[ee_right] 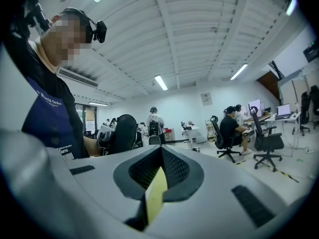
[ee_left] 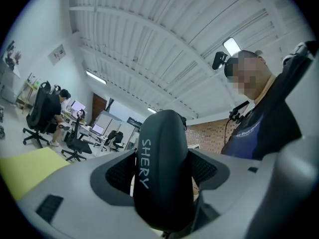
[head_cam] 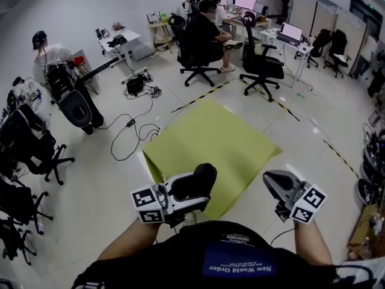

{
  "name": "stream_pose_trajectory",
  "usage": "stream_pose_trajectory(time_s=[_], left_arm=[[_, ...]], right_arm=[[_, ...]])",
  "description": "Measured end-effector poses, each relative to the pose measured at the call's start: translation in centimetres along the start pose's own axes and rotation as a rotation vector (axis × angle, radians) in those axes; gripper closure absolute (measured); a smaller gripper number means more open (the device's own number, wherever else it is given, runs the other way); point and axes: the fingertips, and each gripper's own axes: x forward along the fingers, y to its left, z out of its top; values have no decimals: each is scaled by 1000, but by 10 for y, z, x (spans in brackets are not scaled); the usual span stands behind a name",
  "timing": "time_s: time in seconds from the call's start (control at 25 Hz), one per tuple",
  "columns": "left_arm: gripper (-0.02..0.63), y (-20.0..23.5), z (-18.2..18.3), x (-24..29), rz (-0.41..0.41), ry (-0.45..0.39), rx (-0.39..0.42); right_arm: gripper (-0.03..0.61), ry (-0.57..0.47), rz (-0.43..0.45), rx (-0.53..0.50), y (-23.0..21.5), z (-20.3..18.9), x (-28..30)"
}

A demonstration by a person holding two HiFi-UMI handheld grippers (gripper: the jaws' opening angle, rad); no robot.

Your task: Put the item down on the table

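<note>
Running down the black item (ee_left: 159, 148) in white letters is the word SHERY, and your dark shirt (head_cam: 239, 268) reads "New World Order". Your left tongs (ee_left: 162, 171) pinch that item from both sides, close to your waist, over the near edge of the yellow-green mat (head_cam: 210, 137). Your right tongs (ee_right: 149, 203) are pressed nearly together around nothing, with only a sliver of mat showing between them. The SHERY lettering shows only in the left gripper view; only the head view shows the mat spread on the floor (head_cam: 108, 179).
</note>
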Motion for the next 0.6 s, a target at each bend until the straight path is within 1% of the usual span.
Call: stream_pose_trajectory(time_s=[0.16,0.36,0.48,0.6], left_arm=[[279,64,23,-6,-67,21,-49],[279,135,37,-6,-133,104,-16],[279,164,38,3,-151,124,-13],[279,176,32,17,-148,127,-20]], right_arm=[[591,-5,-64,26,-28,15,51],[591,-16,-126,52,-66,25,106],[591,-5,-127,62,-79,21,130],[591,11,-107,72,-95,16,138]])
